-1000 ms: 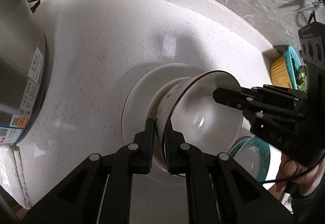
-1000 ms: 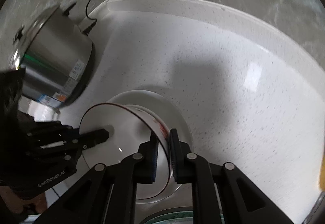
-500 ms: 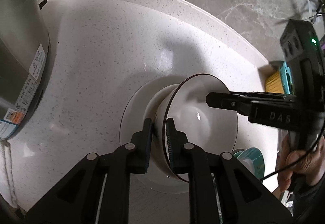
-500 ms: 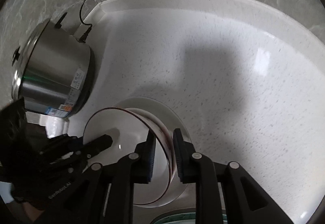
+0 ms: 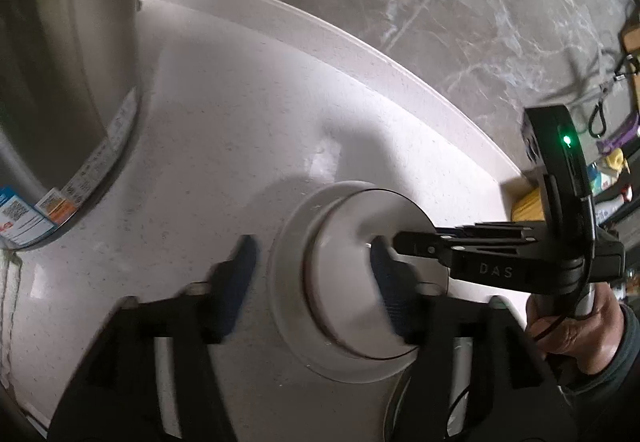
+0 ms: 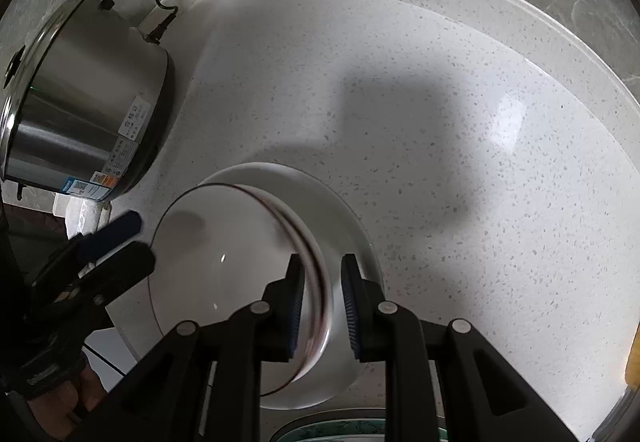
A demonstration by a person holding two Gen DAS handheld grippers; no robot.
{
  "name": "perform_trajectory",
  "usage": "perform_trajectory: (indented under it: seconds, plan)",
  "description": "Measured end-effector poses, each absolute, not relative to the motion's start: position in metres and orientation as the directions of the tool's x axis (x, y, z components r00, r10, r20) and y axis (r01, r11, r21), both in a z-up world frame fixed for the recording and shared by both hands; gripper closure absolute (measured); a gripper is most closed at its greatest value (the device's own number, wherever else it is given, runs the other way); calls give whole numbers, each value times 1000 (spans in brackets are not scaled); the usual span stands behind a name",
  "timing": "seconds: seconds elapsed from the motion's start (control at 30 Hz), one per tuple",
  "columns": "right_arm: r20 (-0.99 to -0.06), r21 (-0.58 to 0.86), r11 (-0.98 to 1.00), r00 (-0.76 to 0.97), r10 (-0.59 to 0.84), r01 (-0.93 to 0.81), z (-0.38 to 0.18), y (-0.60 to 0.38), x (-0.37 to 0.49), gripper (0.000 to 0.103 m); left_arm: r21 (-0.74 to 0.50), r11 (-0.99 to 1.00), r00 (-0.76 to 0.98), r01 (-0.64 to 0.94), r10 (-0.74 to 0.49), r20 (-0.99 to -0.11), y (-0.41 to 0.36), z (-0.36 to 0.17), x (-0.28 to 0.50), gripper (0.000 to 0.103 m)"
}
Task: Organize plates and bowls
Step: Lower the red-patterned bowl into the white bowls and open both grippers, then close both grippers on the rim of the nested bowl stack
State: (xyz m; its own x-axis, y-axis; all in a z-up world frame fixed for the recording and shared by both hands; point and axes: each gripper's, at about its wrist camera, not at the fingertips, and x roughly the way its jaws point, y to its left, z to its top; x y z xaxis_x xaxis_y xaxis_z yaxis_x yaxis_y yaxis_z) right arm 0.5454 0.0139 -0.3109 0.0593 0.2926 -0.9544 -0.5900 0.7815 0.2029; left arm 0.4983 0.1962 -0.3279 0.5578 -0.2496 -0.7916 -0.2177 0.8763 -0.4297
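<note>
A white bowl with a dark rim [image 5: 360, 274] [image 6: 224, 266] sits on a white plate [image 5: 288, 282] [image 6: 344, 226] on the speckled white counter. My left gripper [image 5: 316, 278] is open wide, its blue-padded fingers [image 5: 240, 274] on either side of the bowl and plate, not touching. My right gripper [image 6: 322, 302] is open, its jaws straddling the bowl's right rim with a gap on both sides. The right gripper also shows in the left wrist view [image 5: 404, 242], over the bowl's right edge.
A steel rice cooker [image 6: 80, 113] [image 5: 60, 81] with its cord stands at the left by the marble wall. A teal-patterned dish [image 6: 352, 430] lies at the near edge. A yellow item [image 5: 528, 201] sits at the counter's right end.
Both grippers have opened and let go of the bowl's rim. The bowl has settled flatter on the plate. The left gripper opened much wider than the right.
</note>
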Motion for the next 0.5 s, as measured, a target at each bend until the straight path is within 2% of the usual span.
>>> perform_trajectory:
  seconds: [0.17,0.3,0.37,0.4,0.43,0.5]
  plan:
    - [-956,198,785,62,288,-587,-315,14,542,82,-430,873,559,-229,-243,-793,208,-328,491,44]
    - [-909,307,771,69,412,-558,-294,-6,542,79,-448,865,553,-227,-264,-790,220,-327,475,44]
    - [-870,365,759,93,484,-540,-282,-23,544,59,-483,846,536,-227,-306,-787,227,-331,466,44]
    - [-853,382,758,115,509,-528,-278,-33,546,46,-495,838,525,-230,-322,-788,230,-334,463,44]
    - [-846,382,763,136,516,-521,-276,-41,547,40,-512,825,515,-239,-339,-787,234,-338,459,44]
    - [-842,386,777,154,517,-498,-280,-56,552,38,-512,825,504,-240,-345,-792,239,-344,456,44]
